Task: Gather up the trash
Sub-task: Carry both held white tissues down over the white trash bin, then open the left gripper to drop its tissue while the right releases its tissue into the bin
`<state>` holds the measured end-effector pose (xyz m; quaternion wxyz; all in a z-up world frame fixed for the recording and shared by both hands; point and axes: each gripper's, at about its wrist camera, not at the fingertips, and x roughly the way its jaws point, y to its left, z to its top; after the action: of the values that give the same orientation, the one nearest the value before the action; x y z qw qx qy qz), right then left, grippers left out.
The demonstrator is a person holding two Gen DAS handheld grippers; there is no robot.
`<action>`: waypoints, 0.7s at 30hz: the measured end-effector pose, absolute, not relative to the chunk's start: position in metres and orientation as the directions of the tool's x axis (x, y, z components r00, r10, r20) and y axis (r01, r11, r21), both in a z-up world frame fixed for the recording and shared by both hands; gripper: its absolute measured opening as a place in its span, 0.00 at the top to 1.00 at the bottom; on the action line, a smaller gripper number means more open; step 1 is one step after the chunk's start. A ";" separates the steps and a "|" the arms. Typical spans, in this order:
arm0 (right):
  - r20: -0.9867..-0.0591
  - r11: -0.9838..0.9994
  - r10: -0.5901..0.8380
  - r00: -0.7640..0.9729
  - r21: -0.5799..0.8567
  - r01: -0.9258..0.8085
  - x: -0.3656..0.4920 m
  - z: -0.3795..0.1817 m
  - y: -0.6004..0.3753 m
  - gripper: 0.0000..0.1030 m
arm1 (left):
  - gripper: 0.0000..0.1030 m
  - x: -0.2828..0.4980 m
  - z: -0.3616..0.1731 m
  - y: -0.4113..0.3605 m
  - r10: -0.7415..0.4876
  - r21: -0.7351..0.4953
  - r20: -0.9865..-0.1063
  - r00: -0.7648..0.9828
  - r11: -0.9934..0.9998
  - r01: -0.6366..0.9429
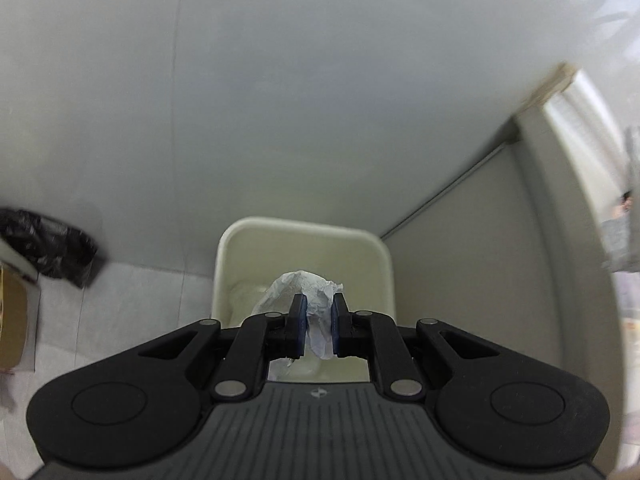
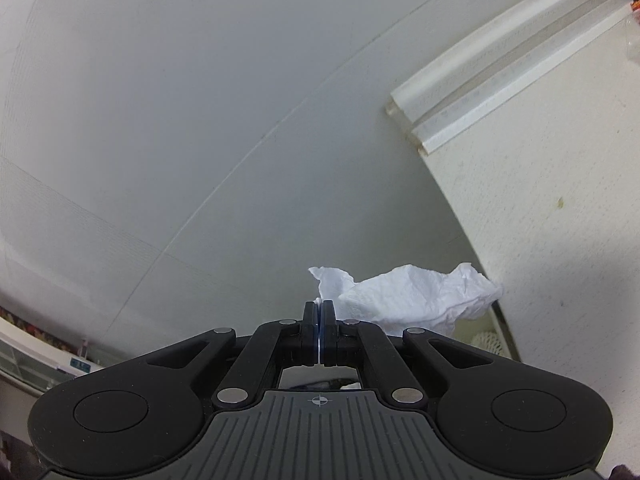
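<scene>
Wall (image 1: 280, 100), pale grey and bare, fills most of your left wrist view; a vertical seam runs down it at the left, and a second panel meets it in a corner at the right. The same kind of pale wall (image 2: 180, 120) occupies the upper and left parts of your right wrist view, crossed by a diagonal seam. To its right stands an off-white panel (image 2: 560, 240) carrying a pale grooved strip (image 2: 500, 76) that runs up to the top right corner.

Floor (image 1: 132, 312), light grey, shows at the lower left of your left wrist view. On it, against the wall in the corner, stands a cream waste bin (image 1: 382, 264) with rounded corners, open at the top. A black plastic bag (image 1: 48, 244) lies well apart from the bin at the left edge, just beside a brown cardboard piece (image 1: 12, 320).

Your left hand-held gripper (image 1: 318, 310) is clenched on a crumpled white tissue (image 1: 304, 284); the blue pads press it from both sides, and the paper sticks out beyond the fingertips. Seen from this camera, that tissue hangs above the bin's opening.

Your right hand-held gripper (image 2: 318, 310) is fully clenched, with a thin edge of a second crumpled tissue (image 2: 416, 300) pinched between its pads. The bulk of this tissue billows out to the right of the fingertips, in front of the off-white panel.
</scene>
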<state>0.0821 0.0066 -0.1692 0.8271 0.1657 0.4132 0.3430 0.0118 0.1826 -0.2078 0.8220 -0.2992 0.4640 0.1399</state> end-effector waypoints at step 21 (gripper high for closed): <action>-0.689 0.797 0.598 0.411 0.458 -0.393 0.101 -0.226 0.030 1.00 | 0.89 0.040 -0.285 0.187 -0.097 -0.322 -0.899 0.427 0.807 -0.496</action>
<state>0.1012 0.0299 -0.2256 0.8323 0.1126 0.4539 0.2977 0.0395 0.1870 -0.2847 0.7952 -0.2845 0.5205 0.1253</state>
